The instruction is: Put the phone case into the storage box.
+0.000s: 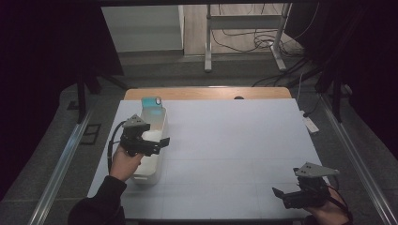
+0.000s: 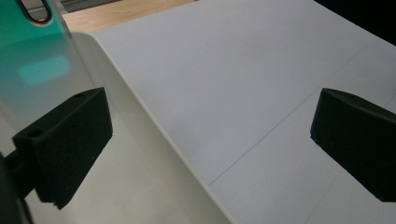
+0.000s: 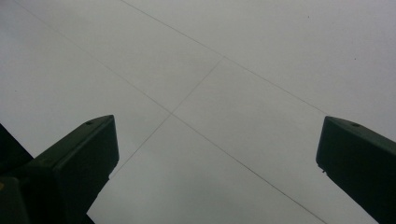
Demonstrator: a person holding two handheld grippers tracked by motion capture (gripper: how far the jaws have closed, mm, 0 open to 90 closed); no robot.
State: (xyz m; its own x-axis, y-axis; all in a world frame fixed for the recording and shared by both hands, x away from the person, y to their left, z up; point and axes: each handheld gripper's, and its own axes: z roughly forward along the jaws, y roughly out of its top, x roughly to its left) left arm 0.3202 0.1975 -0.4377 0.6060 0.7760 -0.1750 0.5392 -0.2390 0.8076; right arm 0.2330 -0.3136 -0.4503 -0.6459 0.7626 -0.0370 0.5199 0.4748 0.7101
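- Nearest the high camera, bottom left: a dark sleeve point(image 1: 96, 206) and hand bring the left gripper point(image 1: 157, 144) over a white bin point(image 1: 152, 176) at the table's left side.
- Left gripper: jaws wide apart, nothing between them. In the left gripper view one jaw sits inside the bin, over its pale floor; the other is outside, above the table. The bin's long wall point(image 2: 154, 126) runs between them, not yet touched.
- Bin: long, white, translucent, its length running away from the person. A teal tag point(image 1: 151, 101) sits at its far end. Contents cannot be made out.
- Table point(image 1: 234, 140): white sheet with faint grid lines, wood edge showing at the far side.
- Right gripper point(image 1: 281, 196), near right corner, well apart from the bin: jaws spread, empty, pointing left across bare sheet.
- Judged step: left gripper is lining up to pinch the bin wall.
- Risk: thin wall may flex or slip if clamped near the rim only; a one-sided grip would tilt the bin when lifted.
- Risk: closing off-line could push the light bin sideways, with the right gripper too far away to steady it.
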